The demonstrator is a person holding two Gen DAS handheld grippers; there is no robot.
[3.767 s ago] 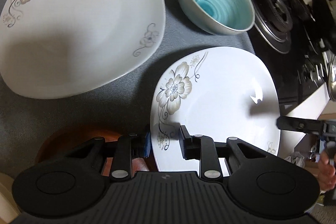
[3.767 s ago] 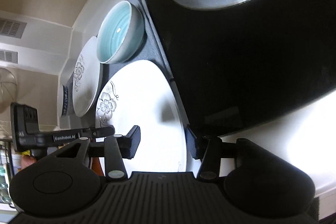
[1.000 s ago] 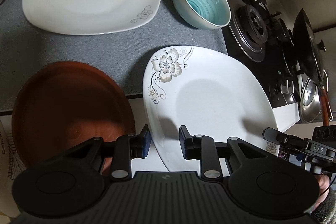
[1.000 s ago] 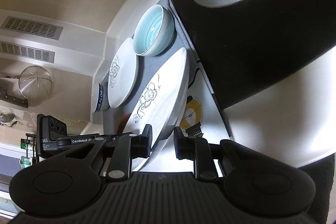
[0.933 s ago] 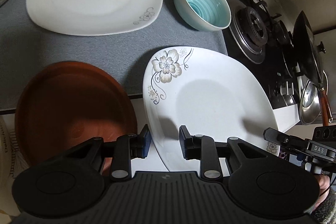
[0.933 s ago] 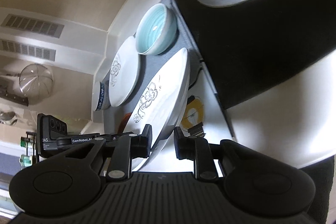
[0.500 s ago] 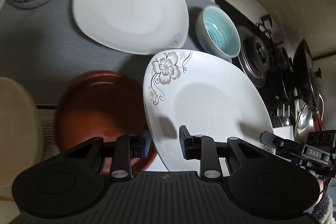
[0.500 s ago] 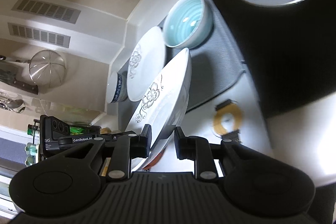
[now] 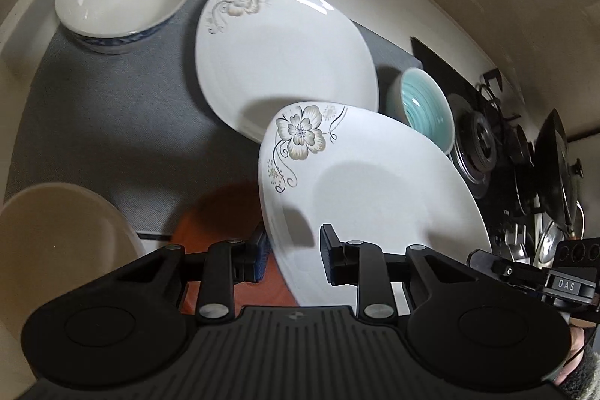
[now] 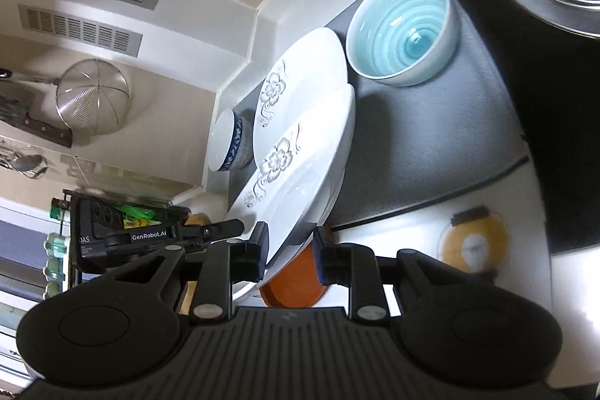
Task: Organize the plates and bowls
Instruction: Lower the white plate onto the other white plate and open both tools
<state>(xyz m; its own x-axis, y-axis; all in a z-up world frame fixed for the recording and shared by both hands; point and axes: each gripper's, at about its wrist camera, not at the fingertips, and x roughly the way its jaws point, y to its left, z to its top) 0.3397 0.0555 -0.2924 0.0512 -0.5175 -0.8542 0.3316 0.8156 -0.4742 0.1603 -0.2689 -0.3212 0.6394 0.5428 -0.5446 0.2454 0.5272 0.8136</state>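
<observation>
Both grippers' jaws clamping flowered plate [image 9: 375, 190]

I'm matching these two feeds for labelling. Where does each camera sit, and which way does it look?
Left wrist: on the left gripper, looking down at the held flowered plate, second flowered plate and brown plate; a sleeve shows lower right.
Right wrist: on the right gripper, looking along the same plate's edge toward the wall.
Shared: both plates, turquoise bowl, blue-patterned bowl.
</observation>
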